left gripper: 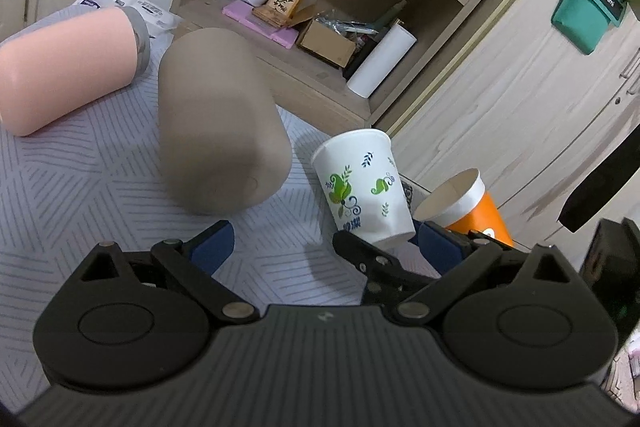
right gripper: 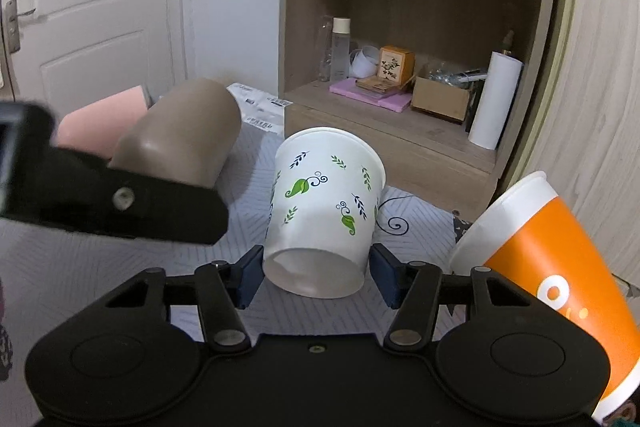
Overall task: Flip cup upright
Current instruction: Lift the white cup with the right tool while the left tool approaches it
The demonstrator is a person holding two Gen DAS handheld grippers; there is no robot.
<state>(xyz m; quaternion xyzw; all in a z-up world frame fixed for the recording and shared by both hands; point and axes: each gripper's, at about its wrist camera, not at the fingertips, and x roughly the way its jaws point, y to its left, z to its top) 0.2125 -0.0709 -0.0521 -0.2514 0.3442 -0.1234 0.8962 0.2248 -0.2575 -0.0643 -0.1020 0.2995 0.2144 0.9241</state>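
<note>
The right gripper (right gripper: 316, 269) was clamped on the white leaf-print cup (right gripper: 325, 203), held above the striped cloth (right gripper: 120, 267), mouth tilted away. The left gripper (left gripper: 320, 247) stood wide, holding nothing. An orange cup (right gripper: 560, 267) leaned nearby.
</note>
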